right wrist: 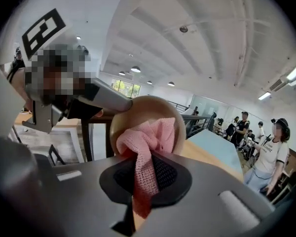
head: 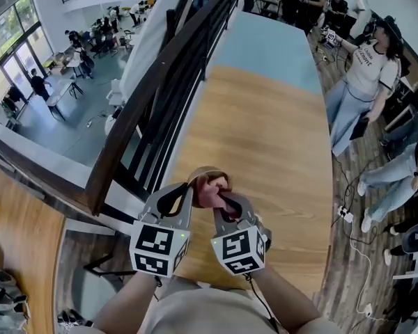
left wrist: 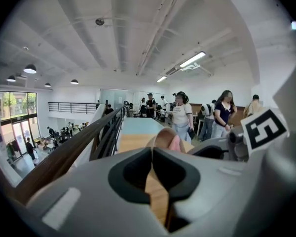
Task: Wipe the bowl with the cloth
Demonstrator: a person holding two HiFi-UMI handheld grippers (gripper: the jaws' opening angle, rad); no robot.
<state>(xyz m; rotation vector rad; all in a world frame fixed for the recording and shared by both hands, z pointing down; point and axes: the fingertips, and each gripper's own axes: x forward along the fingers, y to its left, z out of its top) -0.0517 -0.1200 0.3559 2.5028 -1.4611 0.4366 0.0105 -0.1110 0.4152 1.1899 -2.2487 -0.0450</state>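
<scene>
- Over the near end of the wooden counter (head: 265, 138), both grippers meet in front of the person's body, their marker cubes facing up in the head view.
- The left gripper (left wrist: 152, 149) has its jaws almost together. They pinch the thin rim of the bowl (left wrist: 163, 138), and only a narrow slit remains between the pads.
- The bowl is tan and round. It is tipped on its side with its opening turned toward the right gripper, and the left gripper carries it by its rim.
- The right gripper (right wrist: 140, 162) has its jaws clamped on the cloth (right wrist: 148, 137). A strip of the pink mesh fabric runs down between the pads, and the rest bunches up beyond the tips.
- The bunched part of the cloth lies inside the bowl, against its inner wall. In the head view it shows as a pink wad just below the bowl's rim.
- The two grippers sit close side by side, the left at the bowl's left edge and the right directly in front of its opening.
- A dark railing (head: 167, 96) runs along the left edge of the counter, with a lower floor visible beyond it.
- Several people (head: 366, 75) stand on the floor to the right of the counter, well apart from the grippers.
</scene>
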